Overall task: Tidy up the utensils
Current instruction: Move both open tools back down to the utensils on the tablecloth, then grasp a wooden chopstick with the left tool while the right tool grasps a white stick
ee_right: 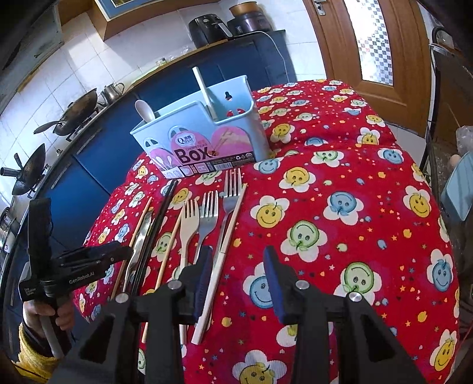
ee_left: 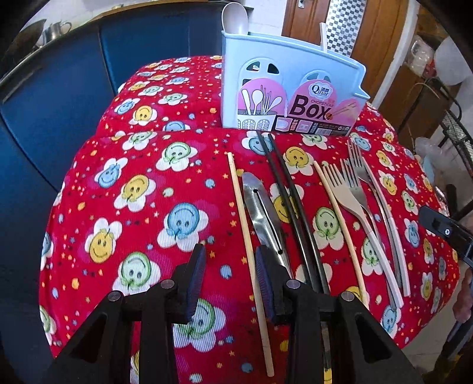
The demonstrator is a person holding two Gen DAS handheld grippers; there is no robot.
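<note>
A pale blue utensil box point(ee_left: 291, 88) point(ee_right: 204, 138) stands at the back of the red flowered table, with a white spoon point(ee_left: 236, 17) point(ee_right: 145, 110) and a white handle point(ee_right: 204, 88) in it. In front lie a wooden chopstick point(ee_left: 249, 254), a steel knife point(ee_left: 263, 212), two black chopsticks point(ee_left: 292, 206), another wooden chopstick point(ee_left: 340, 218), and three forks point(ee_left: 354, 189) point(ee_right: 207, 212). My left gripper point(ee_left: 230, 280) is open and empty, its fingers astride the leftmost wooden chopstick. My right gripper point(ee_right: 239, 280) is open and empty above a white fork handle point(ee_right: 211, 283).
The red flowered tablecloth point(ee_right: 340, 206) covers a rounded table with a drop at its edges. Blue cabinets point(ee_left: 59, 103) run behind, with woks point(ee_right: 74, 112) on a stove. A wooden door point(ee_right: 354, 38) and a metal chair point(ee_left: 452, 124) stand at the right.
</note>
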